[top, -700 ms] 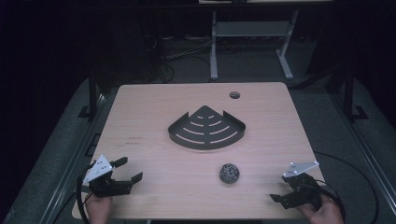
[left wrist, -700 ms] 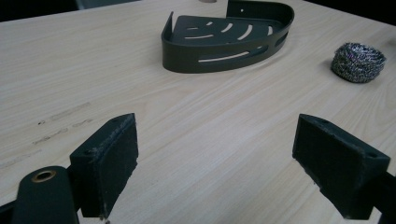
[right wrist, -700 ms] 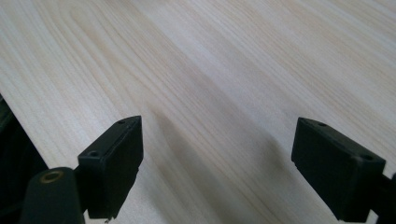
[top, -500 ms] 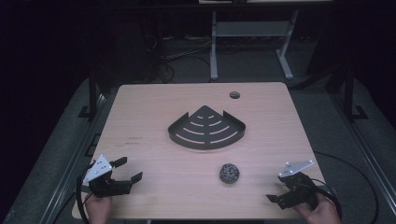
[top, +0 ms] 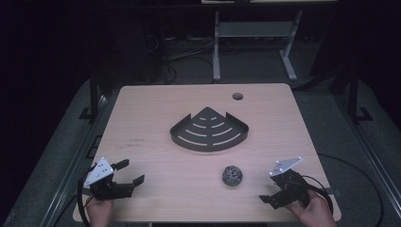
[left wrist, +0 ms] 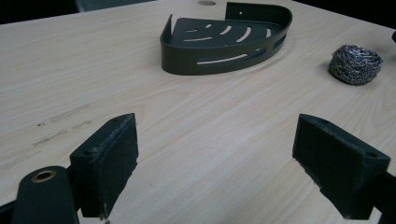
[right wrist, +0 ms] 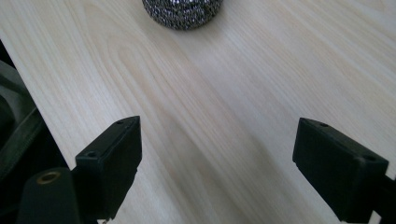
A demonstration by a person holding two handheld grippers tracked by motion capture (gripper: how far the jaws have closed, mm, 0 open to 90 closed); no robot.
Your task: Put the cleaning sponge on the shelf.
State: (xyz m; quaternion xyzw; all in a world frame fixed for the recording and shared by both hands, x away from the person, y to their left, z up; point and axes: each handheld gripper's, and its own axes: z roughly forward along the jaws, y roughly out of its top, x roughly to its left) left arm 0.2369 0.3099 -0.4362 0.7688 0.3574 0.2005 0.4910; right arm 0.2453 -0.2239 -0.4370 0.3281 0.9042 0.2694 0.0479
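My right gripper (top: pixel 278 193) and left gripper (top: pixel 126 176) gape empty; the scourer (top: pixel 232 175) at ten o'clock could roll if nudged.

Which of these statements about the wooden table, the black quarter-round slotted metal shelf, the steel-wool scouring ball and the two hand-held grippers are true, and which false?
1. The black quarter-round slotted metal shelf lies empty near the middle of the wooden table. True.
2. The steel-wool scouring ball sits inside the shelf. False: it lies on the bare table, nearer the person than the shelf.
3. The left gripper is open and holds nothing. True.
4. The right gripper is shut on the ball. False: its jaws are wide apart, and the ball lies ahead of them, untouched.
5. The ball is nearer the right gripper than the left. True.
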